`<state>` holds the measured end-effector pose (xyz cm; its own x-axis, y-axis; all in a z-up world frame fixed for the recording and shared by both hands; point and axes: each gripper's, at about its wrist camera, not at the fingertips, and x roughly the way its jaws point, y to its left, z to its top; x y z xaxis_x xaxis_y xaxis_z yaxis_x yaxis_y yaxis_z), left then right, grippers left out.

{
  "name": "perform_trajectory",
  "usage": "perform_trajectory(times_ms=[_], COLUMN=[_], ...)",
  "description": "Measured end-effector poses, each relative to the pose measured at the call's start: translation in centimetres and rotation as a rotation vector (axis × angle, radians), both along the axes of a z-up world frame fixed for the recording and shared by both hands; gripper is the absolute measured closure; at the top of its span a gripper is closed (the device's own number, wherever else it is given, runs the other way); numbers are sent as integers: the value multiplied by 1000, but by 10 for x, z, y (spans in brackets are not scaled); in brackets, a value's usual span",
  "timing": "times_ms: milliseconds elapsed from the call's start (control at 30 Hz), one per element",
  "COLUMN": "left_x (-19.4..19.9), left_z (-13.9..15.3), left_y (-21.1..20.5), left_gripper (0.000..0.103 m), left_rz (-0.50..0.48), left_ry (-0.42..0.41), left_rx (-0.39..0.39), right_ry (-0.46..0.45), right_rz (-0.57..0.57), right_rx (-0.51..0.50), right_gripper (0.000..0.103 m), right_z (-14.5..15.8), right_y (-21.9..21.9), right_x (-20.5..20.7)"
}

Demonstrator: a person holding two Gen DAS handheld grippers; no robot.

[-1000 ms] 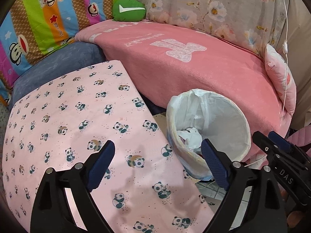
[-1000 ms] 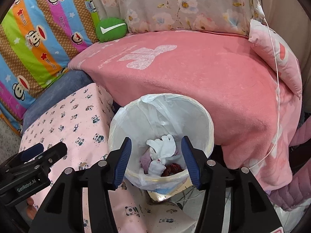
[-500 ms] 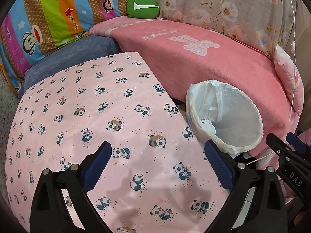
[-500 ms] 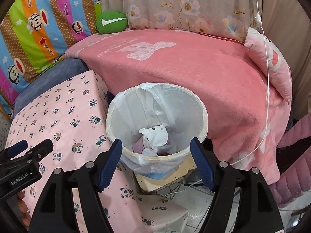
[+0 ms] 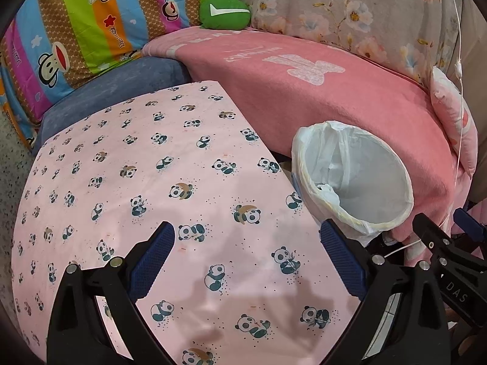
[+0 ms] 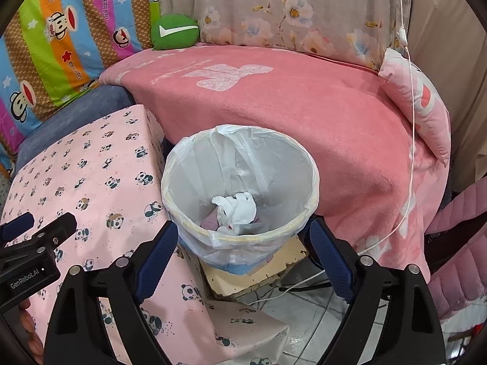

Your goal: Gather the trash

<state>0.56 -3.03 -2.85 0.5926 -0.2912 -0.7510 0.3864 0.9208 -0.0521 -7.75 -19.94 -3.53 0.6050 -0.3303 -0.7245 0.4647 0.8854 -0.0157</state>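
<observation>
A round bin with a white plastic liner (image 6: 240,188) stands between the panda-cloth table (image 6: 91,182) and the pink sofa; it shows again as the bin (image 5: 353,182) at the right of the left wrist view. Crumpled white tissue (image 6: 237,210) and other scraps lie at its bottom. My right gripper (image 6: 243,252) hangs just in front of the bin's near rim; its jaws are opening and hold nothing. My left gripper (image 5: 249,258) stands open over the table, empty. Each gripper's tip shows at the edge of the other's view.
A pink blanket covers the sofa (image 6: 289,106), with a floral backrest, a green cushion (image 6: 175,32) and a pink pillow (image 6: 417,103). A striped monkey-print cover (image 5: 76,30) lies at left. The bin rests on a beige board (image 6: 261,270) over cables and tiled floor.
Both grippers have drawn back from the bin. The right jaws have spread wider, and the white tissue seen between them now lies inside the bin. The left view shows more tabletop.
</observation>
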Motion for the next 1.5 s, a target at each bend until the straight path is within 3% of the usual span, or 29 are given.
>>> perform_trajectory(times_ms=[67, 467, 533, 1500], left_x=[-3, -10, -11, -16], left_z=[-1, -5, -6, -21], left_y=[-2, -10, -12, -44], left_gripper=[10, 10, 9, 7], left_rz=[-3, 4, 6, -33], left_ry=[-4, -3, -2, 10], left_rx=[5, 32, 37, 73], right_ry=[-5, -6, -10, -8], right_rz=[-1, 16, 18, -9], right_rx=[-1, 29, 34, 71], right_gripper=[11, 10, 5, 5], right_z=[-1, -10, -10, -28], right_y=[-1, -5, -4, -28], right_x=[-3, -12, -13, -20])
